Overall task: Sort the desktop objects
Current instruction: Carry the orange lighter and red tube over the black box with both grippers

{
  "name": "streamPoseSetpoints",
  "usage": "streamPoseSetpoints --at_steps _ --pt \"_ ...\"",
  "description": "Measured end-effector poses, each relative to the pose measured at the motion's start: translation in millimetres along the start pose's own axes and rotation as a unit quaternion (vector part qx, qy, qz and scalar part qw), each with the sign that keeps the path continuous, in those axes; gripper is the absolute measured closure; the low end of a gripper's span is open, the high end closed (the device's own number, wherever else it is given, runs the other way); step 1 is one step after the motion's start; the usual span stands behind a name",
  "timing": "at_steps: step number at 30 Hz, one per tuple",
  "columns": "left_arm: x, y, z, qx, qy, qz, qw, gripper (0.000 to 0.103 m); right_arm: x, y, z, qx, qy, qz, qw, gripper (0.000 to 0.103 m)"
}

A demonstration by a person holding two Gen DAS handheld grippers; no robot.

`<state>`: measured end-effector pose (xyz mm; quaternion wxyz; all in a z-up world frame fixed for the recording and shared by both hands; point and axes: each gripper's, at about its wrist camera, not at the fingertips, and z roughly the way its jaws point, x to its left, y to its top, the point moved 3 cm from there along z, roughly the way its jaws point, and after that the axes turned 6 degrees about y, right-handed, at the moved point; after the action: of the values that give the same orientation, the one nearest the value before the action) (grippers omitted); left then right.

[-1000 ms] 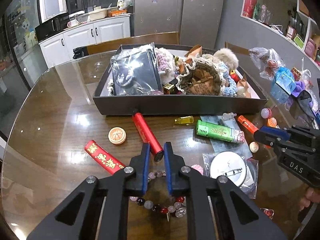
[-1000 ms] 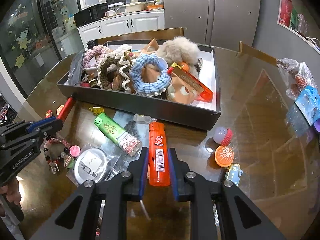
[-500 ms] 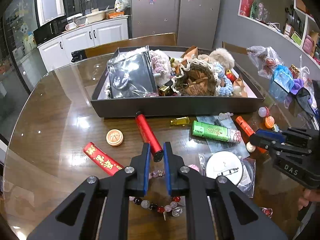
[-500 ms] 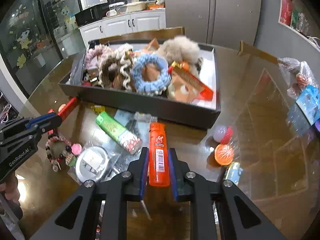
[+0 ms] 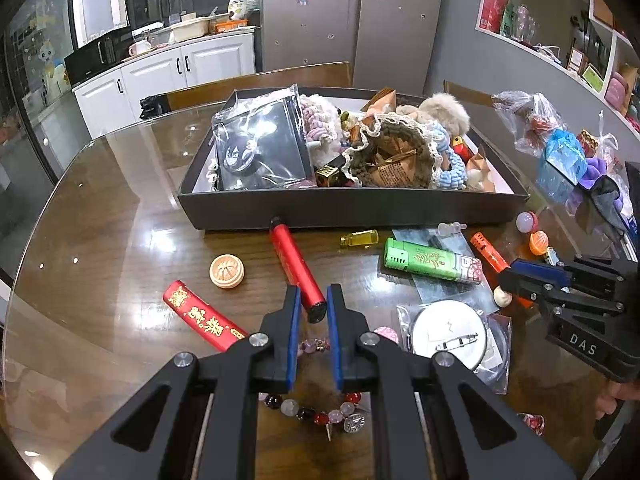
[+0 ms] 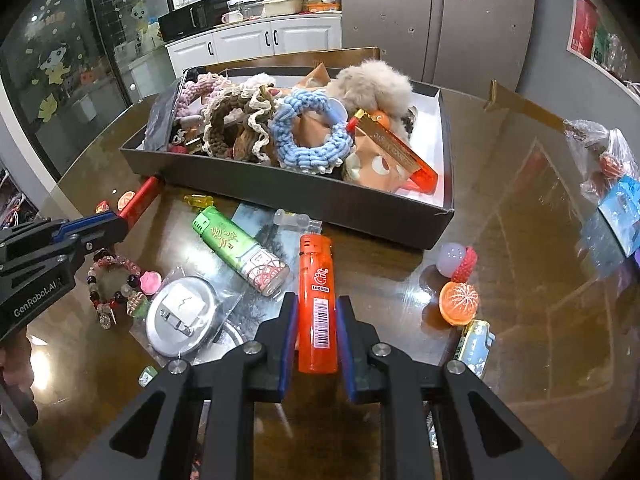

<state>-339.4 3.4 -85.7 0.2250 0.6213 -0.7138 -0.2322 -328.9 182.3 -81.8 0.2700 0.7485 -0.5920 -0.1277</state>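
Orange lighter, barcoded, translucent, lies lengthwise between right tongs.

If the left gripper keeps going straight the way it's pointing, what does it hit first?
Probably the red tube: its near end already sits between the left gripper fingers. Beyond it stands the dark box wall.

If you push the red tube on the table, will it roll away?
Probably, if pushed sideways: the red tube looks round and smooth, lying flat on the glossy table. It looks stiff, not bendy. Its far end sits at the black box, which may stop it. The left gripper straddles its near end.
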Motion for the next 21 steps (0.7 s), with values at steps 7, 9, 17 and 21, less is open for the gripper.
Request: streamPoseSetpoints --at_steps 7,9,17,21 --pt "1.6 1.0 -3.6 -0.005 -0.002 -0.003 1.0000 0.090 1.7 1.1 1.7 -0.006 -0.011 0.007 1.000 0.084" --pt "1.7 0.6 -4.8 -0.005 -0.005 -0.003 1.0000 0.090 3.4 0.7 2.7 -0.005 -0.017 0.007 1.000 0.084" --pt "-1.6 3.5 -12.1 -0.014 -0.012 0.000 0.9998 0.091 3.9 9.6 -20.1 -0.038 -0.013 0.014 0.999 0.084" --pt "-4.2 7.0 -18.9 -0.022 -0.017 0.002 0.9996 0.091 0.6 16.3 -27.7 -0.050 -0.008 0.020 0.999 0.084"
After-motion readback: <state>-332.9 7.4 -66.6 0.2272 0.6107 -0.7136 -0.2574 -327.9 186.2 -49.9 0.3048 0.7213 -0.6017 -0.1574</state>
